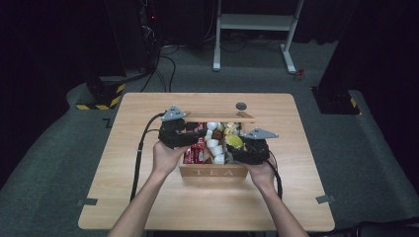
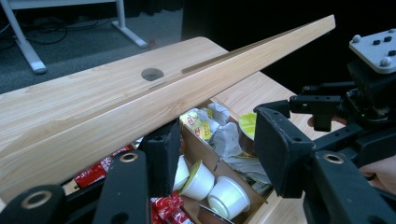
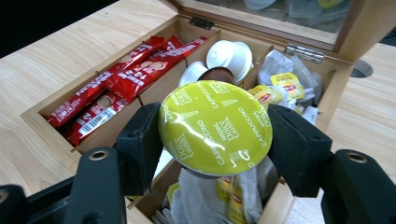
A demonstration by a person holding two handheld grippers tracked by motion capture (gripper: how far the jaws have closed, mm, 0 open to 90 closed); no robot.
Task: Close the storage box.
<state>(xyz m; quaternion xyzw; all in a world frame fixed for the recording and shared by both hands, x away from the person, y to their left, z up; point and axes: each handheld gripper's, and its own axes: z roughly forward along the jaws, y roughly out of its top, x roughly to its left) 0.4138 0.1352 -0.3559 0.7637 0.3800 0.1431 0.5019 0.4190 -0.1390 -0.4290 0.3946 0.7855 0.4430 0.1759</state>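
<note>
Wooden table (image 1: 148, 197) on grey carpet carries open tea box (image 1: 213, 172), seen from high view; left gripper (image 1: 174, 132) and right gripper (image 1: 253, 146) are held over it. Left gripper view: jaws spread, nothing clamped, lid (image 2: 154, 109) raised ahead. Right gripper view: yellow-green capsule (image 3: 215, 127) is clamped between jaws above box compartments.
</note>
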